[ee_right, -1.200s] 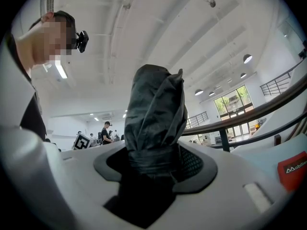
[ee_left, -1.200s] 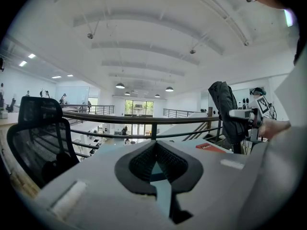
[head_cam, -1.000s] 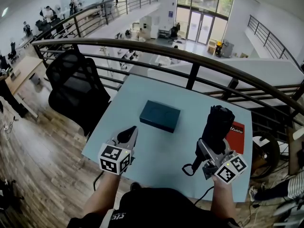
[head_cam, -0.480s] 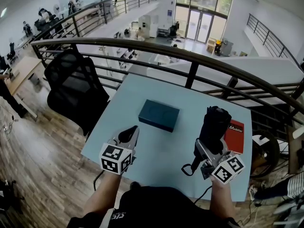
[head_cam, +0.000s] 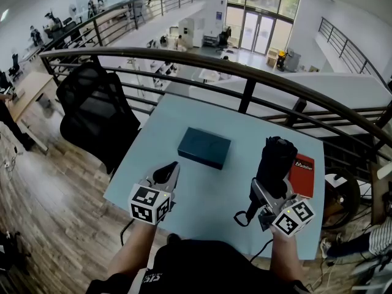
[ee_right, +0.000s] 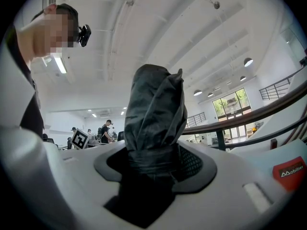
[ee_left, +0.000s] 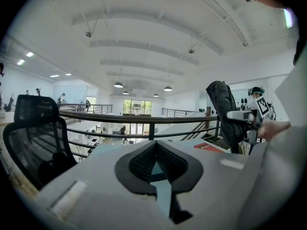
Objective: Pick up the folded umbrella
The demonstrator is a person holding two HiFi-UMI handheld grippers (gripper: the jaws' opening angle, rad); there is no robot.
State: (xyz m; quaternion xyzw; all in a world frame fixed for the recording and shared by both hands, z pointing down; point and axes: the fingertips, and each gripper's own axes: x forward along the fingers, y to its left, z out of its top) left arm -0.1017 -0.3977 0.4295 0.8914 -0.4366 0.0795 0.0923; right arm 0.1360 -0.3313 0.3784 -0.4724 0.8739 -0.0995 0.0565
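– Hardly anything has moved since a second ago. The folded umbrella (head_cam: 277, 158) and the right gripper (head_cam: 267, 193) sit a touch further left in the head view, but so does everything else. I judge that the head shifted, not the hands.

– Where is the umbrella?

– Over the right part of the pale blue desk (head_cam: 208, 207), standing upright in the right gripper. That gripper's own view shows both jaws clamped on the black bundled fabric, low on the body. The crumpled top end rises above them.

– Which way does it run?

– Its long axis is near vertical, crosswise to the gripper. The top end points up and the other end points down toward the desk. I cannot tell whether the lower end is clear of the desk, because the gripper hides it.

– And the other hand?

– The left gripper (head_cam: 166, 173) hovers over the desk's left part, well apart from the umbrella, its jaws pressed together on nothing. From there the umbrella lies off to the right. The right hand has it, so I judge the pick-up mostly done. What is left is a straight lift that keeps the axis upright.

– Anything nearby?

– A red booklet (head_cam: 302, 175) lies just beside the umbrella on its right. A dark teal box (head_cam: 204, 147) sits near the desk's middle. A black office chair (head_cam: 98, 112) stands beyond the left edge, in front of a railing (head_cam: 245, 72).
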